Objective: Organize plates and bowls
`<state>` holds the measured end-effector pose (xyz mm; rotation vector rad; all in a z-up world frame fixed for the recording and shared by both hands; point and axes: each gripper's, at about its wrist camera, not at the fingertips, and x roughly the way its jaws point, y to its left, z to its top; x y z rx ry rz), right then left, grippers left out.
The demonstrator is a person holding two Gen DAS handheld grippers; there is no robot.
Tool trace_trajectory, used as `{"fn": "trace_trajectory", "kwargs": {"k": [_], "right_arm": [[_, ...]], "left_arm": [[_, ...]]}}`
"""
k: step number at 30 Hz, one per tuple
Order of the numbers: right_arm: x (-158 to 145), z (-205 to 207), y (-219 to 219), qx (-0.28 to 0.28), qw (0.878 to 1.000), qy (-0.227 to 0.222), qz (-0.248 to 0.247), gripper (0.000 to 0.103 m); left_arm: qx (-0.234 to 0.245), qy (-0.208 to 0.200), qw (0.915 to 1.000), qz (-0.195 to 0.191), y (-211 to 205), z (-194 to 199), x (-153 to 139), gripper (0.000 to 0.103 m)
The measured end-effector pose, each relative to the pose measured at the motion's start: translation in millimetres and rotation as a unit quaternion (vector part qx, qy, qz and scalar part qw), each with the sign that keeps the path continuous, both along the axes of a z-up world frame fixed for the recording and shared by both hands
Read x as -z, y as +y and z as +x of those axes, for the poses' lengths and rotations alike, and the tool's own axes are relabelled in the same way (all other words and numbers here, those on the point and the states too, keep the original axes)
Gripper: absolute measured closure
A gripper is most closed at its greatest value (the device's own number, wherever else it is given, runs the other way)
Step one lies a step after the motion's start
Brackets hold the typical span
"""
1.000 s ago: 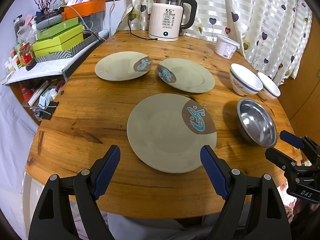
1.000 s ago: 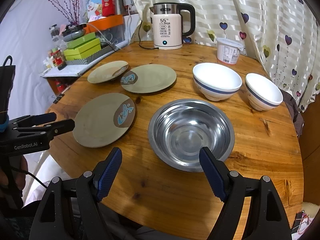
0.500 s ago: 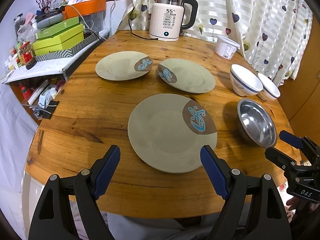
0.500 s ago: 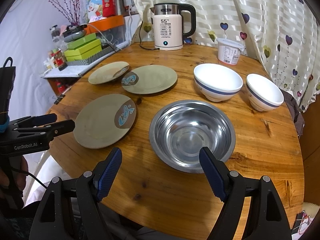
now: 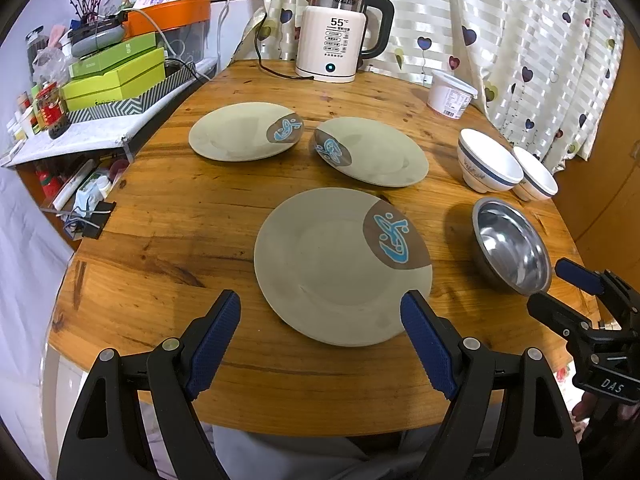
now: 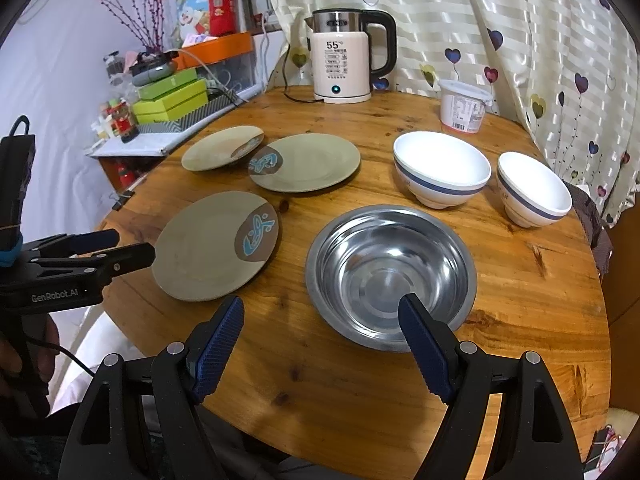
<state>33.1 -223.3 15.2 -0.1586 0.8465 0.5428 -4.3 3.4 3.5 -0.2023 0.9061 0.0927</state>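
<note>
Plates: three olive ones w/ blue fish patches on the round table [image 5: 168, 224]. Nearest plate [image 5: 332, 268] sits at 12 o'clock of the left gripper [image 5: 320, 338], just beyond its tips; the other two plates [image 5: 244, 132] [image 5: 372, 152] lie further back at 11 and 12. Steel bowl [image 6: 390, 272] is at 12 o'clock of the right gripper [image 6: 320, 344]; two white blue-banded bowls [image 6: 442, 168] [image 6: 532, 188] at 1 and 2.

Both grippers empty, blue pads spread wide, hovering at the near table edge.

Likely step: approach for first pick, nothing stacked yet. To do it well: go low, get one pad under the plate's near rim, other on top, pinch rim firmly before lifting; steel bowl is prob. slippery.

Text: kettle [image 6: 342, 60] display reads "55°C"; left tool body says "GenRobot.AI", right tool says "DAS". Tub [image 6: 464, 106] label too small to read.
</note>
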Motion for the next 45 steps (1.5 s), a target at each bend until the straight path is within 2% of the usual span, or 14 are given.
{"fn": "trace_trajectory", "kwargs": {"k": [45], "right_arm": [[4.0,2.0,2.8,-0.012,1.0,0.007,-0.001,0.023]], "left_arm": [[-0.005,0.007,1.0,-0.003,2.0,2.5,6.1,0.02]]}}
